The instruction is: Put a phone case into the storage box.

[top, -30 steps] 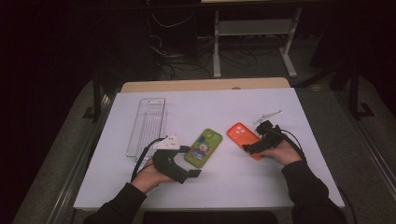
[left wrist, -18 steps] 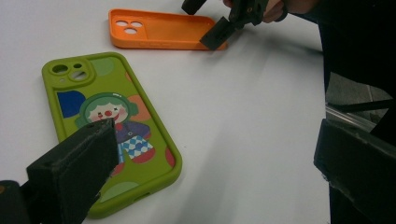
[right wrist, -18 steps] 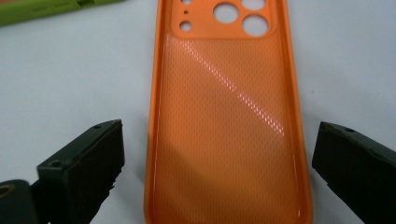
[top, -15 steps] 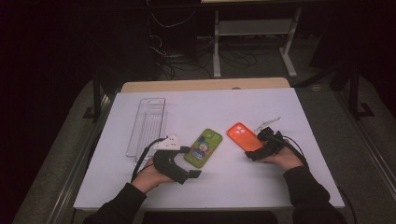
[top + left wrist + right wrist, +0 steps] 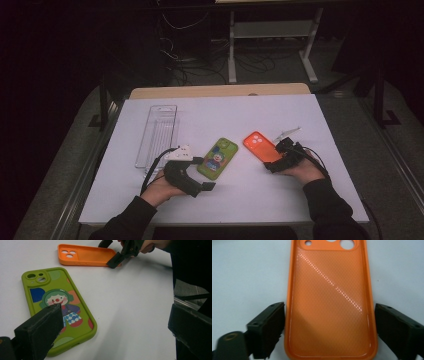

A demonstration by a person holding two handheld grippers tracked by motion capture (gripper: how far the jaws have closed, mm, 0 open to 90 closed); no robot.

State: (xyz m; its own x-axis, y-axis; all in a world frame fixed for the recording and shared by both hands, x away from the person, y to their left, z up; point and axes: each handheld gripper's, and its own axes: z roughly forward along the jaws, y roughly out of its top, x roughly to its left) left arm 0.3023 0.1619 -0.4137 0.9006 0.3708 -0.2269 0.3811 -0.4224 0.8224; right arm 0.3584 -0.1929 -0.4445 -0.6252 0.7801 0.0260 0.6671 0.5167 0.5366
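Observation:
An orange phone case lies hollow side up on the white table, camera holes at its far end. My right gripper straddles its near end. Its jaws have just been closing and stand close beside the case's two long edges, with no firm press that I can see. A green case with a clown picture lies to the left. Beside it my left gripper rests open, jaws wide apart over bare table. The orange case and the right gripper lie farther off in the left gripper view.
A clear plastic tray lies lengthwise at the table's left. Beyond the table's far edge there are a wooden strip, cables and a white frame on a dark floor.
The right hand has shifted a little toward the near end of the orange case and its jaws have narrowed around it. The left hand and both cases have stayed put.

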